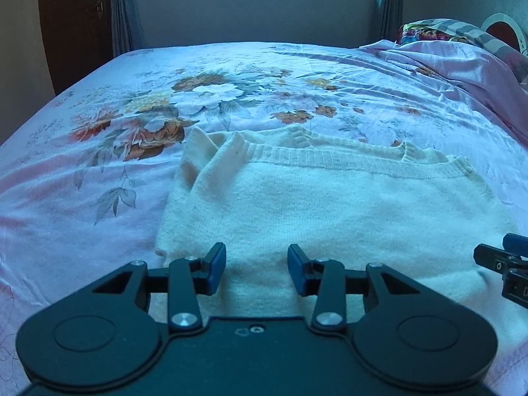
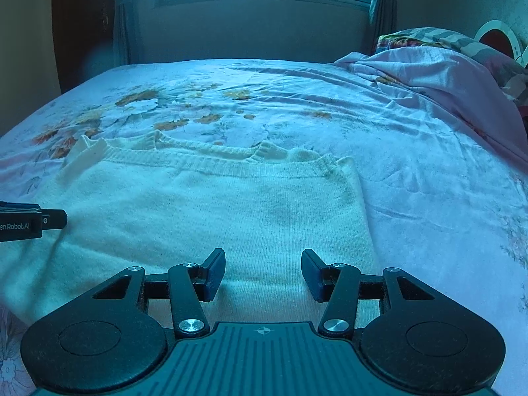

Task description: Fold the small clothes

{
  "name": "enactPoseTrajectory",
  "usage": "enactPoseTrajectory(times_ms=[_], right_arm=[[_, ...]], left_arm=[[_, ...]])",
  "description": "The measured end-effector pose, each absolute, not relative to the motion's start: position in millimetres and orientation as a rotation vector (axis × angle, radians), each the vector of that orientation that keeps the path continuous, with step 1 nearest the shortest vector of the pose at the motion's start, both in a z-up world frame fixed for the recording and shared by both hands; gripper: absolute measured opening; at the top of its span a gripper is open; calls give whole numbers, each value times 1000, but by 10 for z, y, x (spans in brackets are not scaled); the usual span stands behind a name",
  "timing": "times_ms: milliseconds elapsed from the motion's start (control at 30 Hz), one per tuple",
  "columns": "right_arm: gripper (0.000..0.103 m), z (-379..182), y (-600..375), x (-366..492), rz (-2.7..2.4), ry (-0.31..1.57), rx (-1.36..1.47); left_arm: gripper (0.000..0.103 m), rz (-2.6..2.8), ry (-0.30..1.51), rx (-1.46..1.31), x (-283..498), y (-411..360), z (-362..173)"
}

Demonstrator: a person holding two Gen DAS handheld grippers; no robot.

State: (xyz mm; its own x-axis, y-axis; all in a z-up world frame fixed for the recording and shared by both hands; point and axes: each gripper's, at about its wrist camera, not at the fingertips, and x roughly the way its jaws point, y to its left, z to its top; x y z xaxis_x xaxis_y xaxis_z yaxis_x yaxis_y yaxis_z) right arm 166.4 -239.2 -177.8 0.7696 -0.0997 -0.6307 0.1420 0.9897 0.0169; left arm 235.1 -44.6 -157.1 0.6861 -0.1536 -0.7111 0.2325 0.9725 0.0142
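Your left tongs [image 1: 256, 269] and right tongs [image 2: 263, 274] hover part-open, holding nothing, over the near hem of the cream knit sweater [image 1: 330, 204] lying folded on the floral bed [image 1: 99, 181].

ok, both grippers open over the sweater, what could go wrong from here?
1. The cream knit sweater is already doubled, so a pinch by the left gripper may catch only the top layer.
2. The right gripper may also snag the floral bedsheet.
3. The tucked sleeve could slip out.
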Motion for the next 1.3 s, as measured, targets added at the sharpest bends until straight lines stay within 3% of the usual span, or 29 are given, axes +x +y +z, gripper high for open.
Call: enactPoseTrajectory(times_ms=[133,800,1300], right_arm=[[51,-1805,-2313,1750,-98,704,77],[51,-1690,-2039,1833,-22,681,59],[51,-1779,-1974,1977,2,690,51]], left_arm=[[42,-228,807,131,2437,-438,-1652],[42,-120,809,70,2579,123,-1509],[59,-244,911,-179,2865,453,-1766]])
